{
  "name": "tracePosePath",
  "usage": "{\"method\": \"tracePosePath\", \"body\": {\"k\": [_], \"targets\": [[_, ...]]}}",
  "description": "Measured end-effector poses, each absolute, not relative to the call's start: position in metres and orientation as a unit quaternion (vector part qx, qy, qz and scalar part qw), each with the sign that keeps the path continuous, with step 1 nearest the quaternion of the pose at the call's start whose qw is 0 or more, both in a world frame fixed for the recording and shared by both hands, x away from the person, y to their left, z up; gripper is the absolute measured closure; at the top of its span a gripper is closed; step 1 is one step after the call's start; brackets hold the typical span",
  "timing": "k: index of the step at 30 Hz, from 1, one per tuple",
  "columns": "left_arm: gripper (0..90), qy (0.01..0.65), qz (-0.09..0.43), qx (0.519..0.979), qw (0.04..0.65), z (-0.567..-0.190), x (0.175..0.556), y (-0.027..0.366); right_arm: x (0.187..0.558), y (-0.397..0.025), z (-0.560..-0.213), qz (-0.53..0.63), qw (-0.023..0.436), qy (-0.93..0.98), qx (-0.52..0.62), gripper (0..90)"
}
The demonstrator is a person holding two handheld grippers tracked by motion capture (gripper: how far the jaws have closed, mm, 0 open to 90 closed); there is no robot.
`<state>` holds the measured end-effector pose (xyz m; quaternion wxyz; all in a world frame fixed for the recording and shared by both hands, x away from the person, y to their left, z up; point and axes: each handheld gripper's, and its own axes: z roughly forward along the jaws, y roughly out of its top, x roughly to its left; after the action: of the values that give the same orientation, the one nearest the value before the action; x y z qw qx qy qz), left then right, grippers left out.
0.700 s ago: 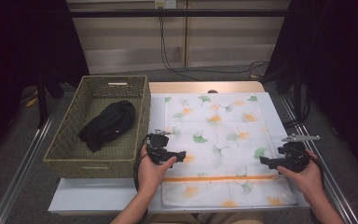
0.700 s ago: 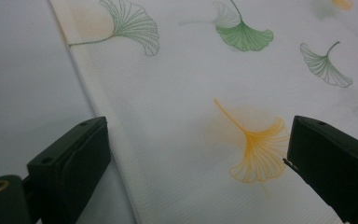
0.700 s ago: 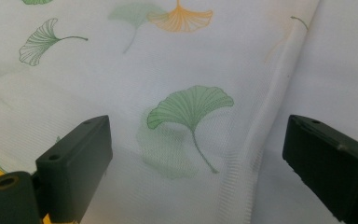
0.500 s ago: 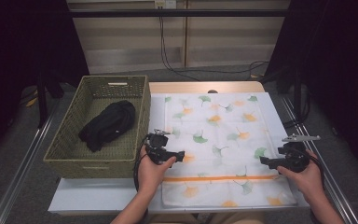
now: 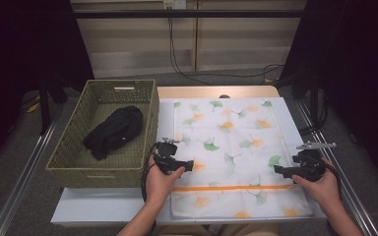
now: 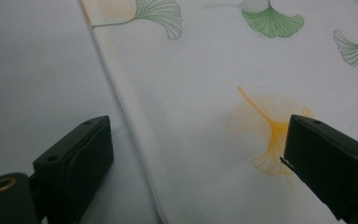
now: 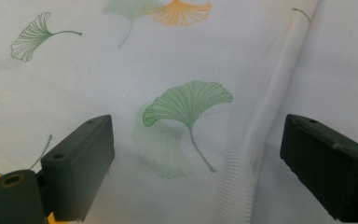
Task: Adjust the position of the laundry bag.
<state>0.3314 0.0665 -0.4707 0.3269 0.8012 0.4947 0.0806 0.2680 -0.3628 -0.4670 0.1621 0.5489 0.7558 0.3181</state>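
A white cloth (image 5: 229, 147) printed with green and orange ginkgo leaves lies flat on the table, an orange stripe near its front edge. My left gripper (image 5: 186, 165) hovers at the cloth's left edge, held in a hand. In the left gripper view its jaws stand wide apart over the cloth's hem (image 6: 135, 126), one jaw over bare table and one over an orange leaf (image 6: 272, 140). My right gripper (image 5: 281, 170) is at the cloth's right edge. In the right gripper view its jaws are spread over a green leaf (image 7: 186, 107) and the cloth's folded edge (image 7: 256, 140). Neither holds anything.
A woven green basket (image 5: 74, 147) stands left of the cloth with a black garment (image 5: 113, 130) bundled inside. The white table surface (image 5: 103, 209) shows beside the cloth. Cables run along the floor at the back.
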Motion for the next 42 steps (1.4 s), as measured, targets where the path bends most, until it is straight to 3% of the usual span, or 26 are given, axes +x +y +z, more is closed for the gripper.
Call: {"method": "tracePosePath", "body": {"k": [4,7,18,22,31,34,35,37,42], "targets": [[16.7,0.493,0.087,0.802,0.325,-0.4702,0.3304,0.0663,0.2677,-0.3638,-0.4678,0.315,0.161,0.756,0.55,12.9],[35.5,0.496,0.082,0.801,0.324,-0.4673,0.3274,0.0636,0.2676,-0.3643,-0.4685,0.314,0.159,0.756,0.551,14.9],[73.5,0.518,0.101,0.792,0.306,-0.4665,0.3273,0.0641,0.2661,-0.366,-0.4722,0.298,0.173,0.748,0.567,42.4],[82.0,0.52,0.088,0.791,0.309,-0.4667,0.3284,0.0656,0.266,-0.3689,-0.4726,0.298,0.182,0.741,0.573,46.6],[87.9,0.519,0.079,0.792,0.312,-0.4673,0.329,0.0672,0.2656,-0.37,-0.4711,0.276,0.189,0.741,0.582,52.7],[88.3,0.519,0.08,0.791,0.314,-0.4674,0.3285,0.067,0.2658,-0.3725,-0.4712,0.281,0.191,0.741,0.58,63.8],[88.3,0.519,0.08,0.791,0.314,-0.4674,0.3285,0.067,0.2658,-0.3725,-0.4712,0.281,0.191,0.741,0.58,63.8],[88.5,0.526,0.074,0.787,0.315,-0.4672,0.3291,0.0674,0.2654,-0.3715,-0.4703,0.282,0.185,0.734,0.59,75.4],[88.7,0.528,0.07,0.787,0.313,-0.4667,0.33,0.0679,0.2665,-0.3691,-0.4699,0.281,0.191,0.744,0.575,86.6]]}}
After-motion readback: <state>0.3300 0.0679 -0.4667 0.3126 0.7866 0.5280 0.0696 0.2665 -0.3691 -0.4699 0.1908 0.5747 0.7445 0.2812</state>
